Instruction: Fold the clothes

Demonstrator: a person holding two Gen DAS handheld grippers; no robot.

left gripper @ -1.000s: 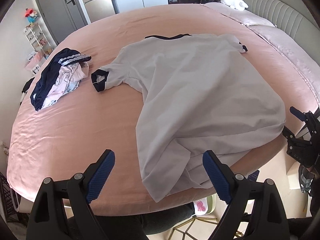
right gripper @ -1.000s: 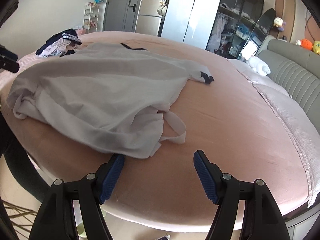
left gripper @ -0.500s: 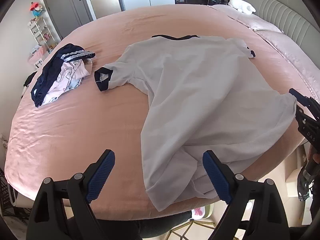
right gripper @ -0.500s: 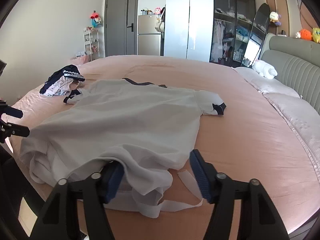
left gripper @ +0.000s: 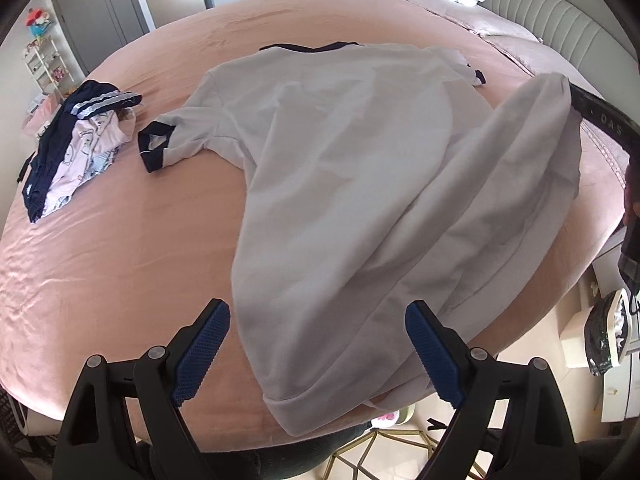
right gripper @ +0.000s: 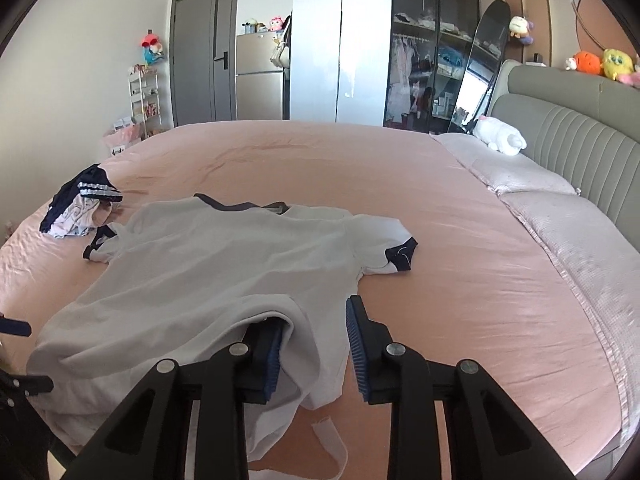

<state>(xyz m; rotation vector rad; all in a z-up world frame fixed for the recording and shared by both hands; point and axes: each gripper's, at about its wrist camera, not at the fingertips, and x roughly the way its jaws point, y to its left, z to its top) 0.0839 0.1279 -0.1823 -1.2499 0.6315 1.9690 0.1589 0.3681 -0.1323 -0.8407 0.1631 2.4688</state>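
Note:
A white T-shirt with navy collar and cuffs (left gripper: 352, 152) lies spread on the pink bed, its hem toward me; it also shows in the right wrist view (right gripper: 224, 264). My left gripper (left gripper: 316, 352) is open over the near hem, which lies between its fingers. My right gripper (right gripper: 314, 348) has its jaws partly closed, with the hem's right corner bunched between them and lifted off the bed; its left pad is draped by the cloth. In the left wrist view the right gripper (left gripper: 592, 116) holds that corner raised.
A pile of navy and pink clothes (left gripper: 76, 140) lies at the bed's left. Pale pillows (right gripper: 568, 216) and a grey headboard (right gripper: 568, 136) are at the right. The bed edge (left gripper: 120, 420) is just below my left gripper.
My right gripper moved onto the hem's right corner, narrowed around it and lifted it. My left gripper moved forward over the near hem, still open.

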